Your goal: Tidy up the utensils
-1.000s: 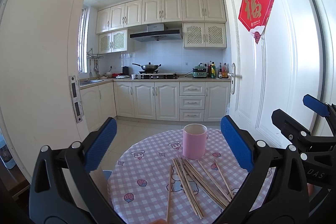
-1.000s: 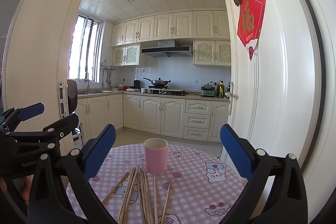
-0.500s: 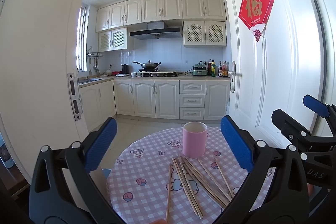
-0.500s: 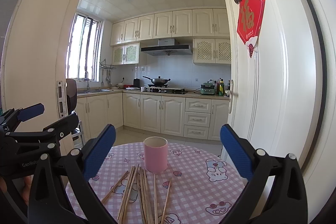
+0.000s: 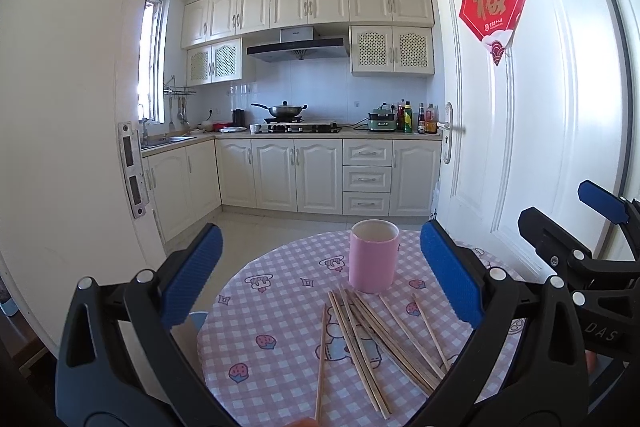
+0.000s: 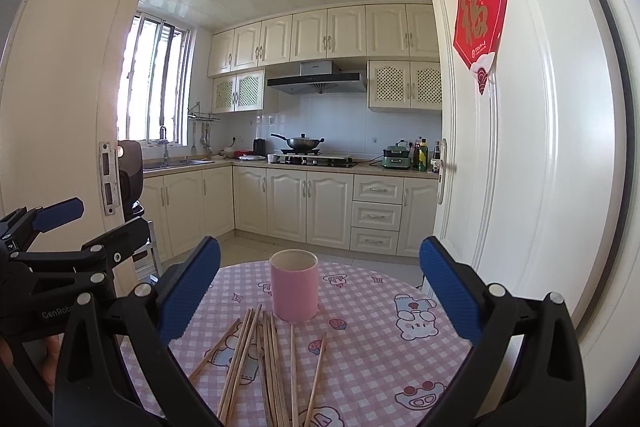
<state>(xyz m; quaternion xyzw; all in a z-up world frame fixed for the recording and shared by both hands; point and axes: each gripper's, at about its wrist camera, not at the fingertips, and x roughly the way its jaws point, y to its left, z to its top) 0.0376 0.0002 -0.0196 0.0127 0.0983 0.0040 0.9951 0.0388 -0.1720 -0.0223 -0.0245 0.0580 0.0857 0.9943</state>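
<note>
A pink cup (image 5: 373,255) stands upright and empty on a round table with a pink checked cloth (image 5: 280,319). Several wooden chopsticks (image 5: 372,335) lie loose on the cloth just in front of the cup. In the right wrist view the cup (image 6: 294,285) and chopsticks (image 6: 264,355) show the same way. My left gripper (image 5: 320,267) is open and empty, held above the table's near side. My right gripper (image 6: 320,275) is open and empty, held beside it to the right; it also shows in the left wrist view (image 5: 576,227).
A white door (image 5: 520,131) with a red paper sign (image 5: 494,1) stands open close to the table's right. A white wall and door frame (image 5: 72,131) stand at the left. Beyond the table lies a kitchen with cabinets (image 5: 320,175) and a stove.
Both grippers have drifted slightly; the cup and chopsticks sit a little higher in the views. Nothing on the table has moved. Both stay open.
</note>
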